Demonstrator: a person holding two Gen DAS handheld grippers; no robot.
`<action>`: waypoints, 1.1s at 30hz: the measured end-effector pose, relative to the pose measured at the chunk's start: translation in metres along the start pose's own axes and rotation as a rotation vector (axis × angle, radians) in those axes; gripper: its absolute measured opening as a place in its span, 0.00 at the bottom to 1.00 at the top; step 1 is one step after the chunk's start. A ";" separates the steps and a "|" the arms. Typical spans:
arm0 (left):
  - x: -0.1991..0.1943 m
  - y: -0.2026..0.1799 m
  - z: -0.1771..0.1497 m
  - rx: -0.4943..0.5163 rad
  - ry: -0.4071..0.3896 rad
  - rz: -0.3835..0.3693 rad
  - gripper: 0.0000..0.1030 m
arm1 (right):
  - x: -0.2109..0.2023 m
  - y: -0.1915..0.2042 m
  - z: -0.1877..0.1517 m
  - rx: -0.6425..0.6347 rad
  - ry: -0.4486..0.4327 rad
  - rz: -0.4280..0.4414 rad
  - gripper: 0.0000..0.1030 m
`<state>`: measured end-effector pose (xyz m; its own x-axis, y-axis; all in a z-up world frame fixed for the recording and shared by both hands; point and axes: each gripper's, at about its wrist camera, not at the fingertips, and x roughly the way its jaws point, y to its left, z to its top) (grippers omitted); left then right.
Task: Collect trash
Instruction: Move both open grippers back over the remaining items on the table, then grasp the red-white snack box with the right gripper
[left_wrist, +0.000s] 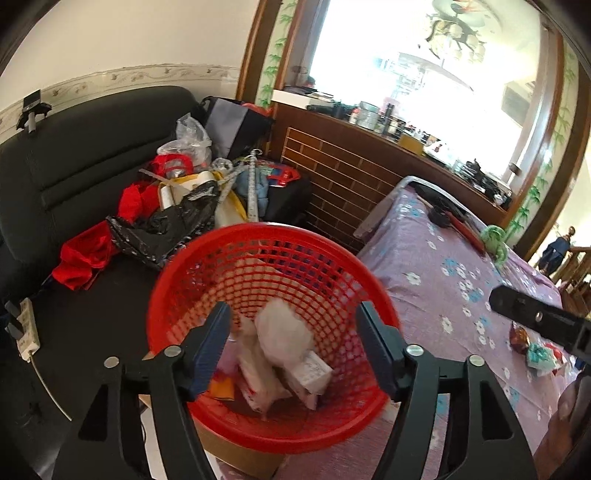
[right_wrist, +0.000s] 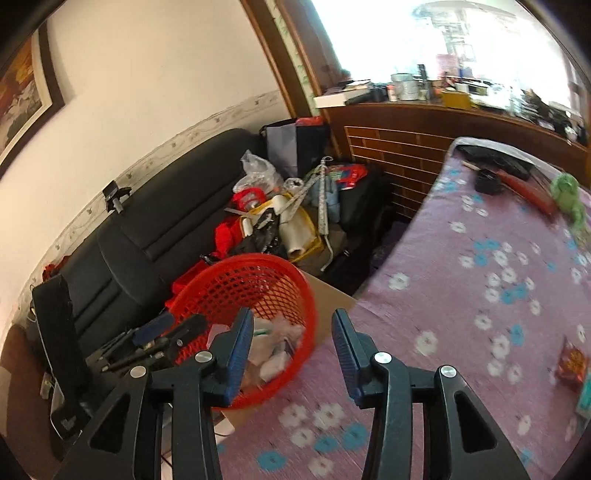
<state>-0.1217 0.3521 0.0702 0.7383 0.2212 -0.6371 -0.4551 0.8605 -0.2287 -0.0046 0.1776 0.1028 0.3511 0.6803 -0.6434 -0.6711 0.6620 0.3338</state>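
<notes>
The red plastic mesh basket (left_wrist: 269, 332) stands on a brown cardboard box (right_wrist: 328, 302) at the edge of the table covered in purple flowered cloth (left_wrist: 443, 288), in the gap between that table and the black leather sofa (left_wrist: 85, 155). The cloth beside the basket is bare, while the far sofa seat is crowded with a black plastic bag (left_wrist: 166, 229), red fabric (left_wrist: 85, 258) and other clutter.

Inside the basket lie a crumpled white tissue wad (left_wrist: 284, 332), a small white carton (left_wrist: 314, 373) and other paper scraps. The left gripper (left_wrist: 295, 354) hovers over the basket's mouth, its jaws apart with nothing pinched; the tissue wad sits blurred between them, touching neither pad. The right gripper (right_wrist: 291, 354) hangs over the table edge beside the basket, jaws apart and empty. Colourful crumpled wrappers (left_wrist: 535, 350) lie on the cloth near the table's right side.
</notes>
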 end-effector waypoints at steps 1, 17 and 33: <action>0.000 -0.006 -0.002 0.008 0.006 -0.010 0.68 | -0.004 -0.005 -0.004 0.010 0.002 -0.006 0.47; 0.001 -0.128 -0.040 0.232 0.088 -0.129 0.69 | -0.118 -0.133 -0.071 0.188 -0.087 -0.253 0.47; -0.007 -0.234 -0.073 0.444 0.128 -0.222 0.70 | -0.191 -0.333 -0.090 0.550 -0.034 -0.554 0.71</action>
<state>-0.0569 0.1153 0.0742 0.7139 -0.0227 -0.6999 -0.0188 0.9985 -0.0515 0.0929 -0.2006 0.0526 0.5661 0.2086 -0.7975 0.0250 0.9626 0.2696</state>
